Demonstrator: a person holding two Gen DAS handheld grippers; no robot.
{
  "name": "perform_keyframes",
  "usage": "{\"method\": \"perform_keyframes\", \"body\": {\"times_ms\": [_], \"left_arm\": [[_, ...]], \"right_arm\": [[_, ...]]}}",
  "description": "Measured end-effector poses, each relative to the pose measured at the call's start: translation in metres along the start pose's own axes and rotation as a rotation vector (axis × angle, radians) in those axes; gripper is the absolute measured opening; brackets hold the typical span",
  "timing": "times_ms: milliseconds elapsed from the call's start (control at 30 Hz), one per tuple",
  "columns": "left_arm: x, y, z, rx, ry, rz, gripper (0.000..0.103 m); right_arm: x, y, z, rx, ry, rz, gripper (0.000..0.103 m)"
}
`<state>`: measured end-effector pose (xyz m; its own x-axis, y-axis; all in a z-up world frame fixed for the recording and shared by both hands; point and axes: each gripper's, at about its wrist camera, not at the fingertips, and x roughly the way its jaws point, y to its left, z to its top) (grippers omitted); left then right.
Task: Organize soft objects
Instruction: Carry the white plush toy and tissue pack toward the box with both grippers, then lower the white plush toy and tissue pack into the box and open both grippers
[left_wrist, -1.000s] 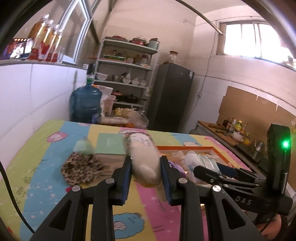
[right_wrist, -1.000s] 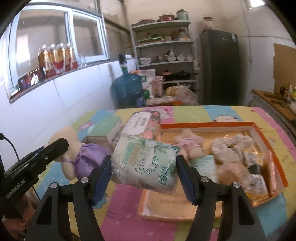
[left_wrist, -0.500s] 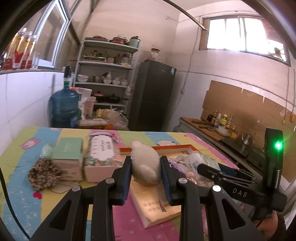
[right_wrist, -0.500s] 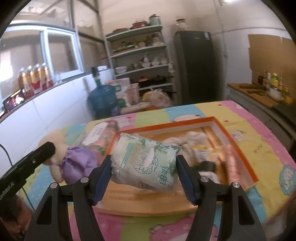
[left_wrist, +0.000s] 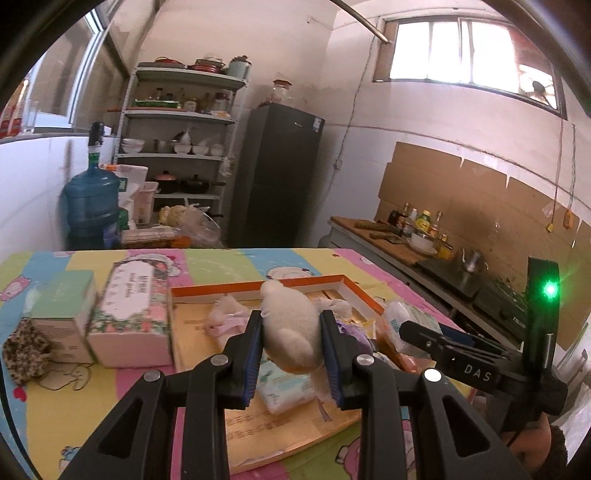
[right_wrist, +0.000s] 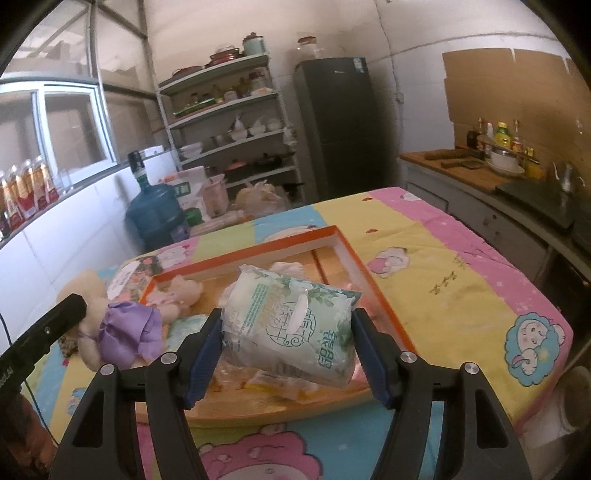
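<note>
1. Left wrist view. Your left gripper (left_wrist: 291, 347) stood narrowly parted, its blue pads (left_wrist: 252, 350) pressed against both flanks of a cream plush toy (left_wrist: 290, 328), which rose between the fingers and hid the ground straight ahead. Just beyond and below the fingertips lay the orange-rimmed tray (left_wrist: 360, 291), with other soft things in it. Off to the left of the tool, outside the tray, stood a floral tissue box (left_wrist: 131, 314), a green box (left_wrist: 61, 308) and a leopard-print cloth (left_wrist: 24, 349). To the right, your other tool reached in over the tray.

2. Right wrist view. Your right gripper (right_wrist: 288, 347) stood wide, its pads bearing on the ends of a green-and-white tissue pack (right_wrist: 291, 328) held crosswise. The tray (right_wrist: 373, 291) lay directly under and ahead of the fingers. To the left of the tool, the plush toy in its purple dress (right_wrist: 125, 332) hung from the left tool.

3. Step in hand, as judged: both items were carried and poised above the tray, neither yet set down.

4. Next move, as judged: you needed to lower each tool toward a bare part of the tray floor, then part the fingers, keeping the two tools from meeting.
</note>
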<state>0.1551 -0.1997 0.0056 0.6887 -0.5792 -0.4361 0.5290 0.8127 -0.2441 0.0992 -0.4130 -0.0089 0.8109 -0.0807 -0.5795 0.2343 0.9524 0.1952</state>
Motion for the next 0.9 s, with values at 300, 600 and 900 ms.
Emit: {"method": "perform_keyframes", "body": {"times_ms": [300, 600, 900], "left_arm": [[0.036, -0.008, 0.005, -0.002, 0.027, -0.014, 0.031], [0.071, -0.008, 0.007, -0.007, 0.061, -0.007, 0.031], [0.092, -0.004, 0.007, -0.027, 0.094, -0.003, 0.031]], "right_arm": [[0.018, -0.012, 0.003, 0.017, 0.019, 0.009, 0.069], [0.044, -0.013, 0.008, 0.014, 0.04, 0.031, 0.069], [0.063, -0.014, 0.009, 0.01, 0.058, 0.037, 0.069]]}}
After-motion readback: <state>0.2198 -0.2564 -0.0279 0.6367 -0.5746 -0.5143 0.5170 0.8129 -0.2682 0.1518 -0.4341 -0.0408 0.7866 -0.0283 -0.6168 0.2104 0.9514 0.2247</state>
